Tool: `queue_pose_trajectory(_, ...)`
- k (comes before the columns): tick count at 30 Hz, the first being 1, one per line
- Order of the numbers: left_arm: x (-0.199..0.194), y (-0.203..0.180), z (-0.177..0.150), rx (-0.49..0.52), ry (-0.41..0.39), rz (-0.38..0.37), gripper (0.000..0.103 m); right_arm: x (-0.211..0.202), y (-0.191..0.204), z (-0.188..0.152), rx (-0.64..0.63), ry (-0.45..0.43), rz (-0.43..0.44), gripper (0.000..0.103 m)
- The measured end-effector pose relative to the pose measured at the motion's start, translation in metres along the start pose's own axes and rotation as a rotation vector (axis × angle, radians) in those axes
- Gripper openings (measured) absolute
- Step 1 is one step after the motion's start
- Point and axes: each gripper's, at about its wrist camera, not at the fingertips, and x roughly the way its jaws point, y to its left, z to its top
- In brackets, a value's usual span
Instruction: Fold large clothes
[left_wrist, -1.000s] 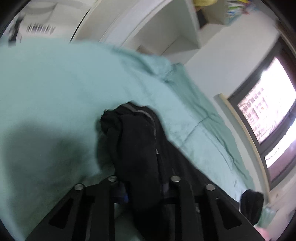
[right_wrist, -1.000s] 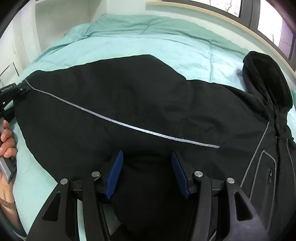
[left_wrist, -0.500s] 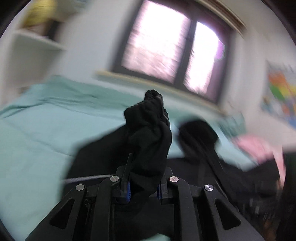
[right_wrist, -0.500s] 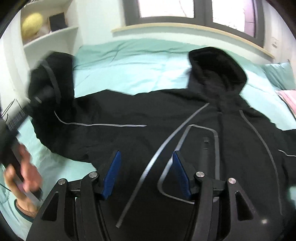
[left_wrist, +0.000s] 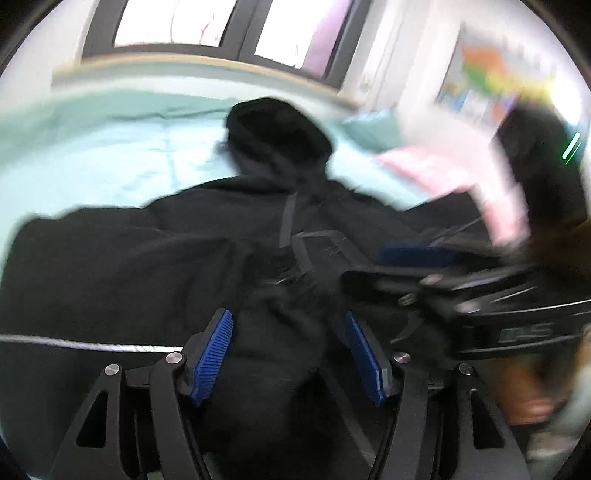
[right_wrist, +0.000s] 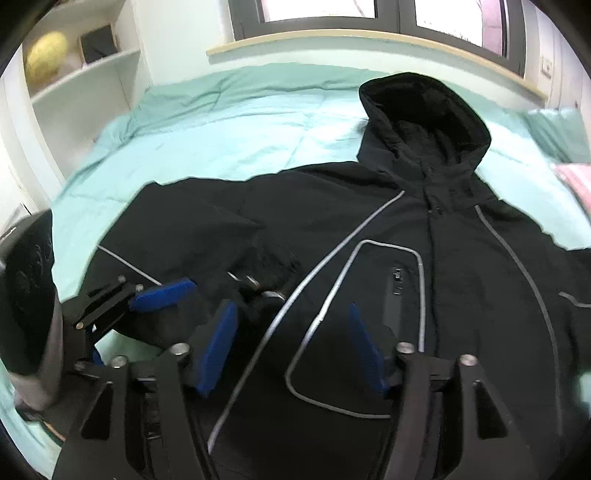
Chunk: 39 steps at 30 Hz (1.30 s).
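A black hooded jacket (right_wrist: 461, 266) with grey piping lies face up on the teal bed (right_wrist: 221, 122), its hood (right_wrist: 424, 110) toward the window. One sleeve (right_wrist: 207, 236) is folded across the chest. My left gripper (left_wrist: 286, 317) hovers over that sleeve's end (left_wrist: 273, 332). Its jaws are opening, the cloth lies loose between the blue pads, and they do not press on it. My right gripper (right_wrist: 291, 332) hangs above the chest pocket, jaws opening, nothing between them. My left gripper's upper pad (right_wrist: 162, 293) shows at the left of the right wrist view.
White shelves (right_wrist: 85, 85) stand left of the bed. A window sill (right_wrist: 369, 40) runs behind the bed. A pink cloth (left_wrist: 443, 170) and a teal pillow (right_wrist: 557, 133) lie at the bed's right. A person's hand (left_wrist: 532, 398) holds the right gripper.
My left gripper swung the sleeve across onto the jacket's chest and let it go. Its jaws went from shut to open. My right gripper's jaws widened.
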Motion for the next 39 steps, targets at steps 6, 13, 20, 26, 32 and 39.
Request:
queue_pose_trajectory(6,-0.049,0.042,-0.001,-0.173,-0.108,-0.072,0.066,0.027,0.001,0.002,0.078,0.062,0.089,0.079)
queue_pose_trajectory(13,-0.057,0.061,-0.004,-0.291,-0.200,-0.031,0.066,0.079,0.033,0.007,0.083,0.128,0.104,0.060)
queue_pose_trajectory(20,-0.073,0.052,0.008,-0.346,-0.191,0.128,0.066,0.041,0.037,0.018,0.009,0.025,0.053,0.037)
queue_pose_trajectory(26,-0.100,0.002,0.042,-0.270,-0.221,0.206,0.066,-0.037,-0.010,0.036,-0.039,-0.123,0.015,0.037)
queue_pose_trajectory(32,-0.068,-0.036,0.071,-0.247,-0.153,0.216,0.066,-0.092,-0.092,0.058,0.017,-0.202,-0.039,0.037)
queue_pose_trajectory(39,-0.005,-0.075,0.083,-0.193,-0.042,0.205,0.066,-0.122,-0.189,0.060,0.045,-0.209,-0.191,0.037)
